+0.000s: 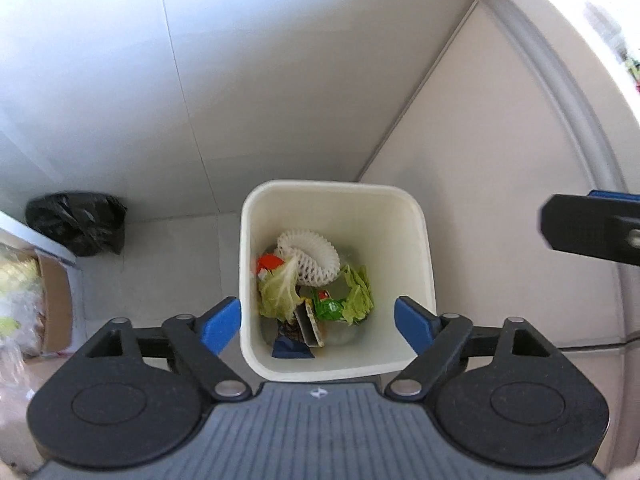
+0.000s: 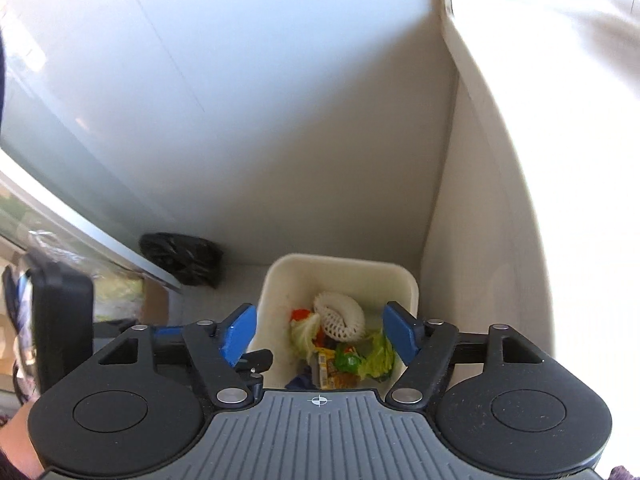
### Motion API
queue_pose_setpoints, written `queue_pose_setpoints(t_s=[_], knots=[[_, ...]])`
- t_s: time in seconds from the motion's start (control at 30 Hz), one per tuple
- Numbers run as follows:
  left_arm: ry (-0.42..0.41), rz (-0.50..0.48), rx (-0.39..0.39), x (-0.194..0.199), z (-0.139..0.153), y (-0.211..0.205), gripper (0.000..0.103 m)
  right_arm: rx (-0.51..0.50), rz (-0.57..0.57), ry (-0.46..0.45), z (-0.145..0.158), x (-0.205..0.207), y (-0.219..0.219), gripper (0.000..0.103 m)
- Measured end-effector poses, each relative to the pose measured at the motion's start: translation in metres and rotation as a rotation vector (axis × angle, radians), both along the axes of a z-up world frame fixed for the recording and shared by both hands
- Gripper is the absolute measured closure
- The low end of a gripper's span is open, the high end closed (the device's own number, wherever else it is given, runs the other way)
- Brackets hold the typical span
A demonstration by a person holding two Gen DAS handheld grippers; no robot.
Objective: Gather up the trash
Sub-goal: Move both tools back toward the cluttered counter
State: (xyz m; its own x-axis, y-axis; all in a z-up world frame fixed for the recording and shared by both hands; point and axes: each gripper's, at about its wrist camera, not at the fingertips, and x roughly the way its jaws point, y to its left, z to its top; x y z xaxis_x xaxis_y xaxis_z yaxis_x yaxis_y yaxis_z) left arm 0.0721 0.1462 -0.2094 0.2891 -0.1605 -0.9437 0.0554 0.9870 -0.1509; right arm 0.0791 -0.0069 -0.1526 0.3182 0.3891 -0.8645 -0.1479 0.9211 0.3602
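Note:
A white waste bin [image 1: 332, 189] [image 2: 340, 261] stands on the floor in a corner, right below both grippers. Inside lie a white foam fruit net [image 1: 310, 258] [image 2: 340, 318], lettuce leaves [image 1: 276, 296] [image 2: 380, 354], a green wrapper [image 1: 330, 309], a red scrap [image 1: 267, 262], a small carton [image 1: 310, 326] and a blue wrapper [image 1: 290, 349]. My left gripper [image 1: 318, 324] hangs open over the bin's near rim, nothing between its blue pads. My right gripper [image 2: 320, 334] is open too, and empty, above the same bin. Its black body [image 1: 592, 229] shows at the right edge of the left wrist view.
A tied black rubbish bag [image 1: 78, 222] [image 2: 182, 258] sits on the floor left of the bin. A cardboard box [image 1: 56, 304] with clear plastic stands further left under a ledge. A white wall is behind and a pale cabinet side [image 1: 500, 200] to the right.

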Motion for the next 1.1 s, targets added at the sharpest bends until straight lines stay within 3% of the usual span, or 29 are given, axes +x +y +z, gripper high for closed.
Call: queue_pose_setpoints(t_s=[0.3,0.53,0.9,1.1], knots=[[-0.12,-0.043,0.022,0.002,0.053,-0.007,0.007,-0.015,-0.017,-0.163,0.061,-0.019,-0.038,0.018],[-0.208,-0.108,0.01,0.019,0.095,-0.037,0.003,-0.081,-0.118,-0.266,0.092,-0.024,-0.101,0.014],[-0.288,-0.25,0.0,0.068,0.143,-0.118,0.001,-0.171,-0.29,-0.321,0.1,-0.012,-0.216,0.01],[-0.226,-0.369,-0.044,0.101,0.145,-0.181,0.001,-0.185,-0.376,-0.328,0.096,0.004,-0.276,0.008]])
